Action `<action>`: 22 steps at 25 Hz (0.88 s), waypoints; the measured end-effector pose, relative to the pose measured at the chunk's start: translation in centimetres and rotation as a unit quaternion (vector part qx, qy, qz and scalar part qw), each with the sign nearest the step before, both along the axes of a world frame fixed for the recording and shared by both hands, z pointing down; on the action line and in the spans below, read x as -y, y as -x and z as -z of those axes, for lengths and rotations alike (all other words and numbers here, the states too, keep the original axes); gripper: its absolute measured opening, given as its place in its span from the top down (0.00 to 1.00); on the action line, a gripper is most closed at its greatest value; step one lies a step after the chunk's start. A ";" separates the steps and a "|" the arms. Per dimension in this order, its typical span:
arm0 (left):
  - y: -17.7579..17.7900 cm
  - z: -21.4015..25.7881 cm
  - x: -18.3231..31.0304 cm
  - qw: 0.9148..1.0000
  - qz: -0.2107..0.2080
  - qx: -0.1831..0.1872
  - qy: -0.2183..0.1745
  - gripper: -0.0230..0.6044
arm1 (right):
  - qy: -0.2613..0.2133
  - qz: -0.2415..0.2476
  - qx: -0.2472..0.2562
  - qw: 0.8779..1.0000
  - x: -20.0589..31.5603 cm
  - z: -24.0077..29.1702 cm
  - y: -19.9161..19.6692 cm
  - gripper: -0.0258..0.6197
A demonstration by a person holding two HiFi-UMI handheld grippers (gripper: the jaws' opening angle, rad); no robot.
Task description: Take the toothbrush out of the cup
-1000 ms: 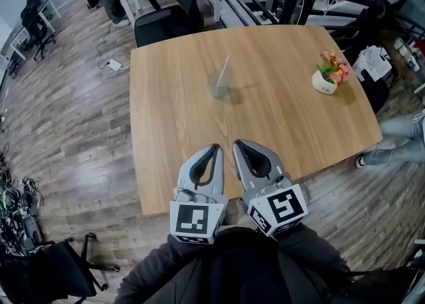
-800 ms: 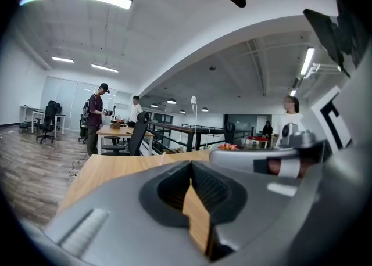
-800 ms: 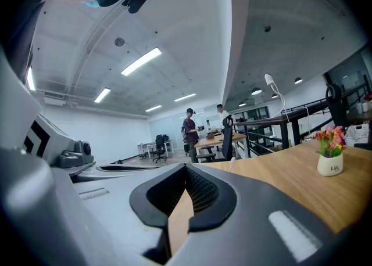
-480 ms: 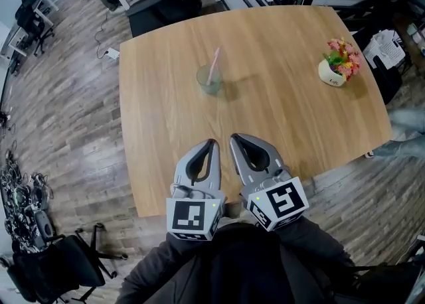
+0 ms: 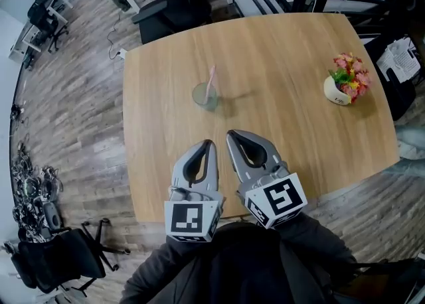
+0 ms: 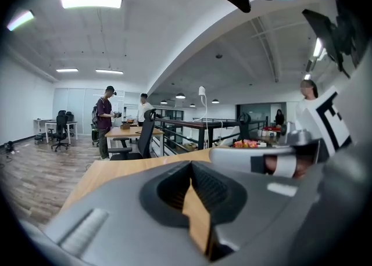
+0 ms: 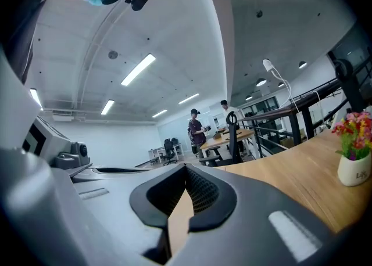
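Nearest me, above my dark sleeves (image 5: 232,263), the two grey grippers sit side by side over the near edge of the light wooden table (image 5: 285,57), each with its black-and-white marker cube toward me. My left gripper (image 5: 210,143) has its jaws brought together at the tips with nothing between them; its own view shows only a sliver of tabletop through the gap behind the tips. My right gripper (image 5: 230,134) reads the same: jaws together, empty, pointing out across the table.

Further out, in the left half of the tabletop and well apart from both grippers, stands the translucent greyish glass cup (image 5: 204,97). It is upright, with the pink toothbrush (image 5: 212,77) inside it, leaning right and rising above the rim. Off near the right edge is a small round white pot of pink and yellow flowers (image 5: 344,85). Beyond the far edge a black office chair (image 5: 169,10) stands on the grey wood-plank floor (image 5: 73,117).
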State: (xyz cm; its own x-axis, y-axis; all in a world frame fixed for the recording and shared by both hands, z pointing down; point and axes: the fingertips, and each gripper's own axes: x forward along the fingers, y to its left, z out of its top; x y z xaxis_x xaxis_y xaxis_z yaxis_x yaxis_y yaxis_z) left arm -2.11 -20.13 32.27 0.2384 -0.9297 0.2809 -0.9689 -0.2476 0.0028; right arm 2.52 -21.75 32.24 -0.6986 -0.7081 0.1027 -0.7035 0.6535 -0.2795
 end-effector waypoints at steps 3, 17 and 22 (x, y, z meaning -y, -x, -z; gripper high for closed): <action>0.5 -0.1 0.8 1.000 0.012 0.004 -0.007 0.95 | 0.005 0.010 0.001 1.000 0.8 -0.4 0.2 0.96; 2.6 -3.9 5.4 0.999 0.008 -0.025 0.026 0.95 | 0.048 0.003 -0.036 0.998 5.8 -4.5 2.4 0.96; 4.0 -4.7 6.8 0.999 0.015 -0.031 0.031 0.95 | 0.056 0.005 -0.043 0.997 7.5 -5.5 3.7 0.96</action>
